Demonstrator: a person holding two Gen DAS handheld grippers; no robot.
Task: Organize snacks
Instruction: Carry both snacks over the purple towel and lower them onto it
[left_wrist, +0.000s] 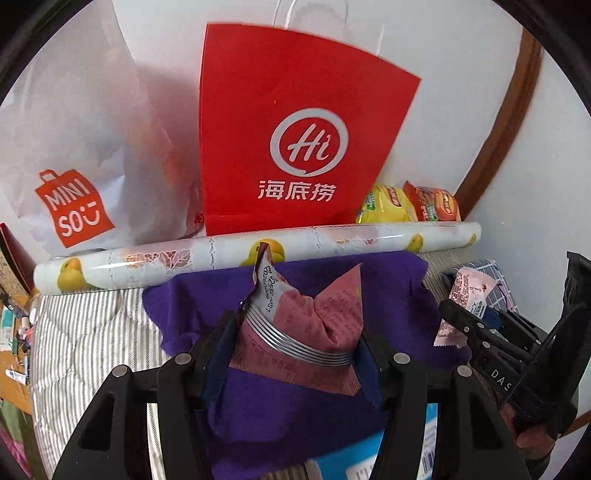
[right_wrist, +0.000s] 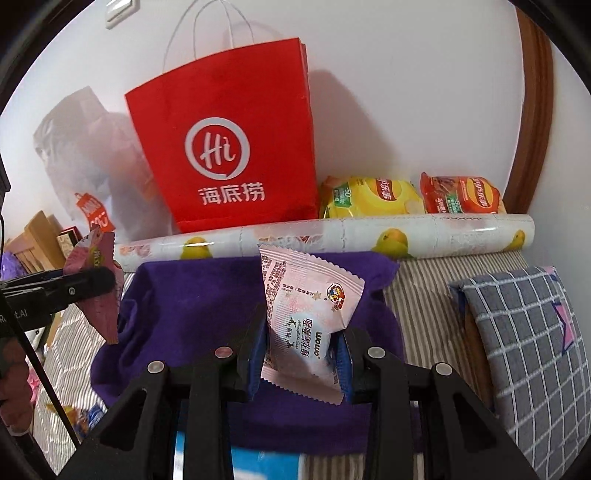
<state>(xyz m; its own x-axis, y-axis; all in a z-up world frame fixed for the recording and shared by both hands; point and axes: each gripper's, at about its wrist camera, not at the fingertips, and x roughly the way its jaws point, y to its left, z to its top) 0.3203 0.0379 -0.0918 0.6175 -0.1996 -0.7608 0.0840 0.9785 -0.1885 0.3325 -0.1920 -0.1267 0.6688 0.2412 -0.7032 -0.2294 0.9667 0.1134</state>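
Left tool: our left tool (left_wrist: 295, 354) pinches a dusty-pink snack packet (left_wrist: 314, 317) across its middle, with a ribbed metal band showing between the pads; the packet's two ends flare upward.
Right tool: our right tool (right_wrist: 301, 354) is clamped on a pale pink snack packet (right_wrist: 306, 314) low on its body, and the sealed top edge stands free above the pads.
Where the packets are: both hang in the air above the purple cloth (right_wrist: 207, 295) spread on the striped bed (right_wrist: 436, 295), near the patterned roll (right_wrist: 369, 236) along the bed's far edge.
Nearby: a red paper bag (right_wrist: 229, 147) stands behind the roll at the wall, with a yellow chip bag (right_wrist: 369, 199) and a red chip bag (right_wrist: 461, 195) toward the far right corner, and a white shopping bag (left_wrist: 74, 166) toward the far left.
Handling: we judge both packets light, crinkly and soft, with slick film that can slide between the pads; the contents probably crush easily.
Where to hold: we judge the mid-body grip sound, as the crimped end seams are thin and likely to slip.
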